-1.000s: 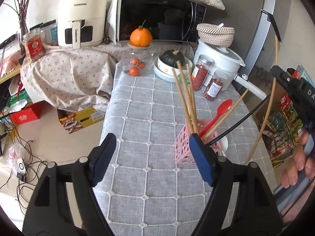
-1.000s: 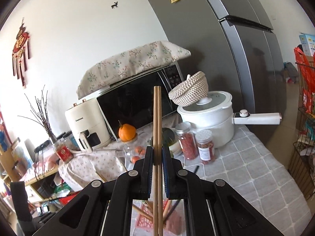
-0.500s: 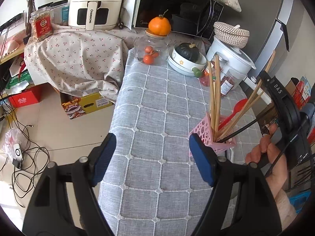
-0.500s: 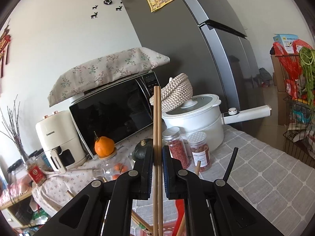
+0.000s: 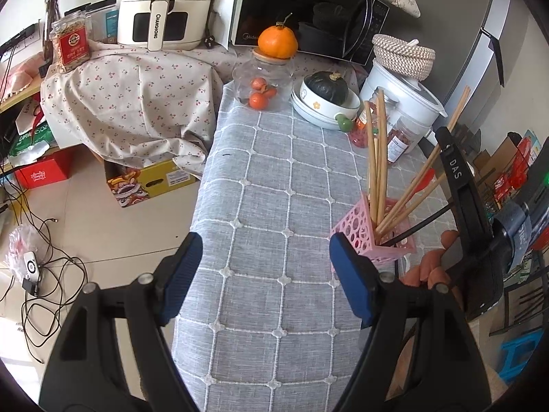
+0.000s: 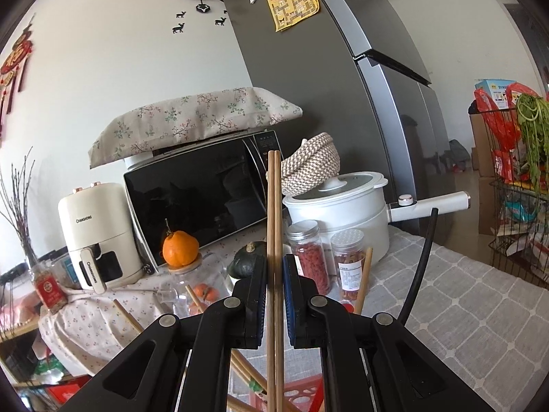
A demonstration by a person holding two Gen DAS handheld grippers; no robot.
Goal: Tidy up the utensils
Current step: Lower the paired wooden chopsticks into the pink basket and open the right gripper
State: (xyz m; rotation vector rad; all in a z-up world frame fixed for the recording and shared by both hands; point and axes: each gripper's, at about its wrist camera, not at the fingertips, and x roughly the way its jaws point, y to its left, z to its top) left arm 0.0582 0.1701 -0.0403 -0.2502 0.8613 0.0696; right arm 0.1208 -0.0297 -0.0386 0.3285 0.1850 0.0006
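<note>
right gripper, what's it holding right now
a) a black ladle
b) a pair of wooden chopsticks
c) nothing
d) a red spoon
b: in the right wrist view the right gripper is shut on a pair of wooden chopsticks standing upright between its pads.

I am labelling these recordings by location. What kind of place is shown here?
Most likely a home kitchen or dining corner: a microwave and an air fryer stand by a fridge, with a cooking pot and food jars on a cloth-covered table.
</note>
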